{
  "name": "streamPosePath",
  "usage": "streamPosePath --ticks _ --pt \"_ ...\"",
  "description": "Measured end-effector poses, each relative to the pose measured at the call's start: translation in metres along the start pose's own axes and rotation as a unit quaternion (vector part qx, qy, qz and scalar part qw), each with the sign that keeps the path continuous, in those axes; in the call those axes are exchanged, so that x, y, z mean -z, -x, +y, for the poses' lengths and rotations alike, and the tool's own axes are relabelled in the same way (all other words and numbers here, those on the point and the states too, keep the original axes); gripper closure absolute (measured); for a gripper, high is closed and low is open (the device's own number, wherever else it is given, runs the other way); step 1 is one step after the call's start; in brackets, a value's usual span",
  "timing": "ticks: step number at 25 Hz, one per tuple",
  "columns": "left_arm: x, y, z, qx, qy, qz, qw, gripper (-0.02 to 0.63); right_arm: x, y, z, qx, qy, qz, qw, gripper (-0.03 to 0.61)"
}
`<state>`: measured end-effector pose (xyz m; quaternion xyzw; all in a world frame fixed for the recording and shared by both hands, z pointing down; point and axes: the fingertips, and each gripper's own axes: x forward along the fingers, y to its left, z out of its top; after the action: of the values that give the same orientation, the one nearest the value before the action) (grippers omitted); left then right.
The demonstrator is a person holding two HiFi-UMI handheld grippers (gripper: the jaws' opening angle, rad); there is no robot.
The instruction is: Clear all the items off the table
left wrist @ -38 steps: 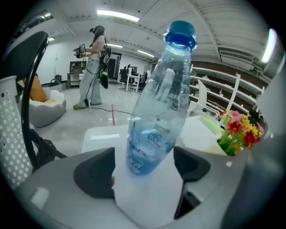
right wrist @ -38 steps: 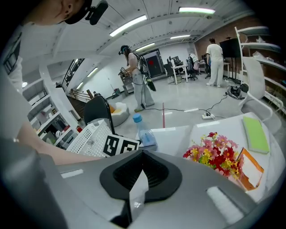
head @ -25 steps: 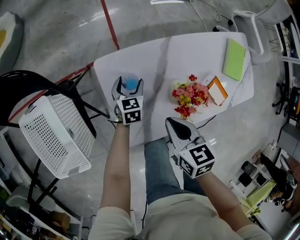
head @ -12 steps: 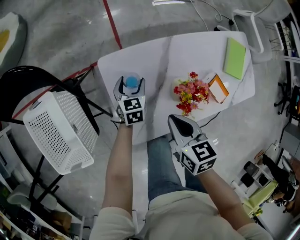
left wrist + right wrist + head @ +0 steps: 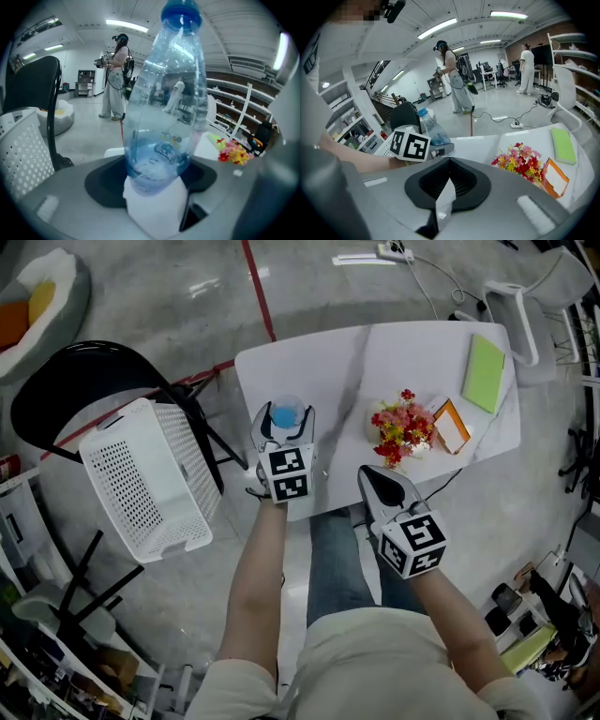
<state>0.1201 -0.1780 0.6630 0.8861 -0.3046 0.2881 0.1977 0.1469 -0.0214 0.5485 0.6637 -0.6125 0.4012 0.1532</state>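
Observation:
A clear plastic bottle with a blue cap [image 5: 284, 415] stands upright between the jaws of my left gripper [image 5: 283, 430], which is shut on its lower body [image 5: 161, 117] over the near left part of the white table [image 5: 412, 348]. My right gripper [image 5: 380, 486] hangs shut and empty off the table's near edge, in front of a bunch of red and pink flowers [image 5: 401, 426]. An orange packet [image 5: 451, 425] and a green notebook [image 5: 484, 373] lie further right on the table. From the right gripper view the flowers [image 5: 520, 161] are ahead to the right and the bottle [image 5: 431, 126] to the left.
A white perforated basket [image 5: 150, 479] sits on a black chair [image 5: 89, 381] to the table's left. A white chair [image 5: 525, 306] stands at the far right corner. Cables lie on the floor behind. A person stands in the distance [image 5: 115, 79].
My left gripper has risen with the bottle and drifted toward the table's near left corner. The right gripper has lifted a little and stays shut.

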Motion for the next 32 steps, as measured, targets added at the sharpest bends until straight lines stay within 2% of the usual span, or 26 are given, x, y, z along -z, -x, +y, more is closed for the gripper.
streamPosePath --ticks 7,12,18,32 --pt "-0.007 0.053 0.020 -0.017 0.029 -0.010 0.9994 0.281 -0.011 -0.003 0.017 -0.017 0.030 -0.001 0.999 0.580" --pt "-0.009 0.092 0.038 -0.039 0.054 -0.015 0.9977 0.281 -0.023 -0.006 0.053 -0.055 0.064 0.000 0.996 0.580" --pt "-0.019 0.139 0.076 -0.083 0.064 -0.032 0.9940 0.281 -0.038 -0.013 0.099 -0.102 0.106 -0.001 0.989 0.580" --pt "-0.004 0.236 0.153 -0.189 0.146 -0.047 0.9699 0.281 -0.059 -0.021 0.180 -0.187 0.179 0.016 0.966 0.580"
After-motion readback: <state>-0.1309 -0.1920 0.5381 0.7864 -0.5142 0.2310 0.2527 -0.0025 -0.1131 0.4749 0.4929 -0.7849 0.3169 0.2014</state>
